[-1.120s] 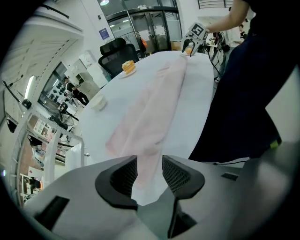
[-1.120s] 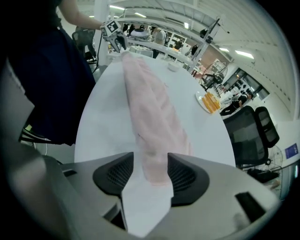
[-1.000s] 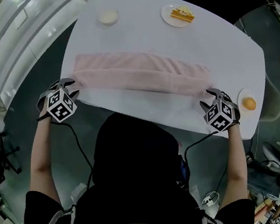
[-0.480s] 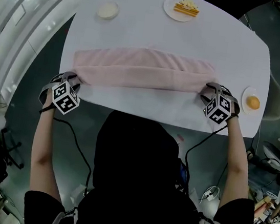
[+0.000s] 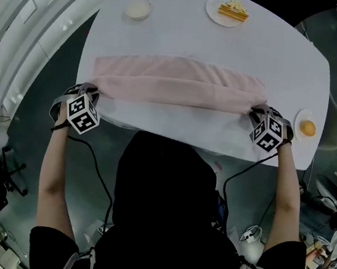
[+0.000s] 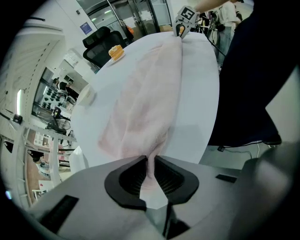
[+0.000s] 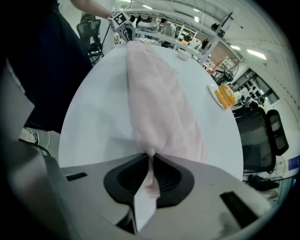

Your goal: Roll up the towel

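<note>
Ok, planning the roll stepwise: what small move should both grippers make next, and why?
Probably lift slightly and roll the near edge away from the person: the left gripper and right gripper have just closed, each pinching the towel at a near corner.

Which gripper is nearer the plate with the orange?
Right. The right gripper sits just beside that plate; the left gripper is at the far end of the towel. Both jaws have just closed on it.

Overhead head view; close gripper views, opposed along shared towel (image 5: 178, 85)
</note>
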### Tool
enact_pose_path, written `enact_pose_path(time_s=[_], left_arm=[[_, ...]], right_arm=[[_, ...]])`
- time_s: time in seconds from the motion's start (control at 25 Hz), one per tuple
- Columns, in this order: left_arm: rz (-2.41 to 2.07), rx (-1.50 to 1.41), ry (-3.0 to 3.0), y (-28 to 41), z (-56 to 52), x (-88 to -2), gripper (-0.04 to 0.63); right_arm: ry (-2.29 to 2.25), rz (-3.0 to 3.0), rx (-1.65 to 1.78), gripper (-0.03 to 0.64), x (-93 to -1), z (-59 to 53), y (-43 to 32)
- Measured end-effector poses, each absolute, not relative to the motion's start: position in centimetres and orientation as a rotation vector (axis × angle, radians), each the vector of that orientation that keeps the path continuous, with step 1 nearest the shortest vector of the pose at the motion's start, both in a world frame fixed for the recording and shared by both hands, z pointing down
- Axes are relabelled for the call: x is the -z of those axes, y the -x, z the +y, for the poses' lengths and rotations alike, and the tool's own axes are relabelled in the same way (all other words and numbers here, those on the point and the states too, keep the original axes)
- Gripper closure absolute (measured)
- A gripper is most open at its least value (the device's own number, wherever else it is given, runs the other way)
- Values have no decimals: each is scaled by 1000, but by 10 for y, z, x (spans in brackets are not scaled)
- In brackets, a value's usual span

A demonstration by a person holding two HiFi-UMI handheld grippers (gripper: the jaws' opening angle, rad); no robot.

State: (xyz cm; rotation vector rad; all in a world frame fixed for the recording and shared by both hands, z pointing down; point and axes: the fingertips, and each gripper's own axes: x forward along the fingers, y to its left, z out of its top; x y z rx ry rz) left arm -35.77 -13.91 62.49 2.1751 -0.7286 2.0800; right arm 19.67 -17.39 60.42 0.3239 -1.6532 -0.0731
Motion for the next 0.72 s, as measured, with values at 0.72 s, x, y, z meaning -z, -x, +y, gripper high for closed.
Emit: enact_pose_path(time_s=[0.72], left_arm=[[-755, -2036, -2161, 372, -92, -606, 566]], right_arm=[[-265, -1684, 63, 589, -576, -123, -199]])
